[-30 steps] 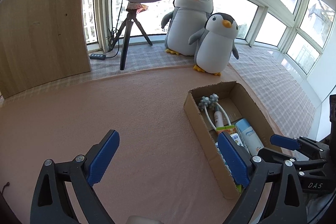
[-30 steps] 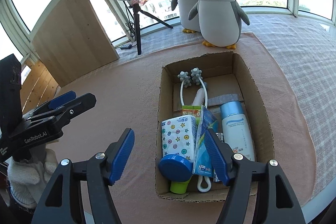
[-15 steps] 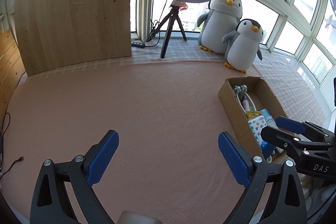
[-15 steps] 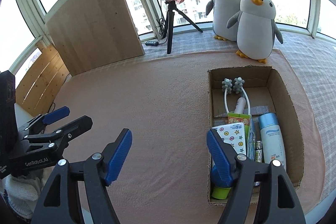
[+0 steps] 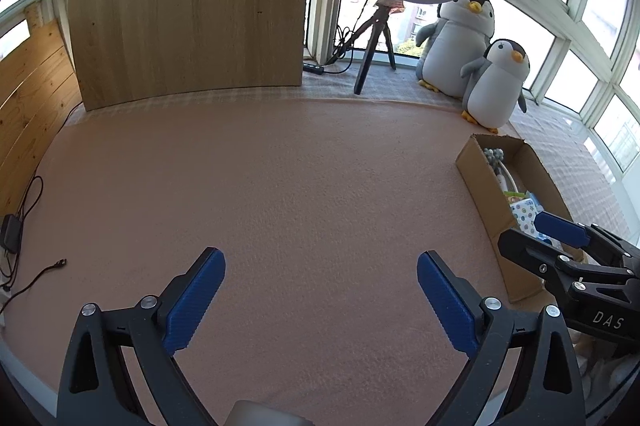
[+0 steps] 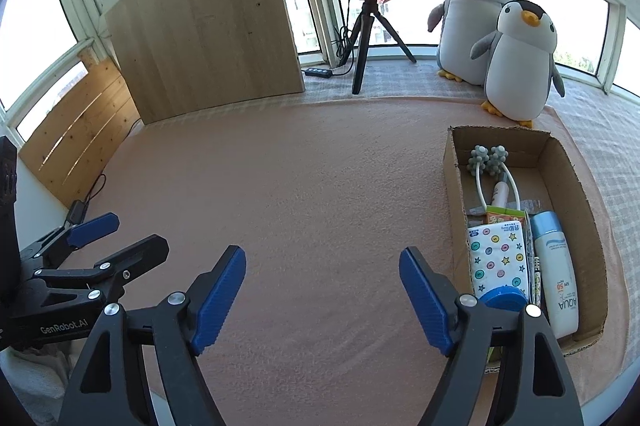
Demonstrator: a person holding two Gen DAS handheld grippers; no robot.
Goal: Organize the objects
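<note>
claws (image 5: 320,290) (image 6: 322,290) level above pink mat (image 5: 300,186), jaws spread, empty

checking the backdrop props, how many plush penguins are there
2. The big penguin stands by the window behind the mat; the small penguin stands just in front of it, right behind the cardboard box. None seem hidden.

Both wrist views look forward, low over the pink worktop (image 5: 300,186), toward the windows. Both share the cardboard box (image 6: 454,186), penguins and ring light; each catches the other claw at its edge.
</note>
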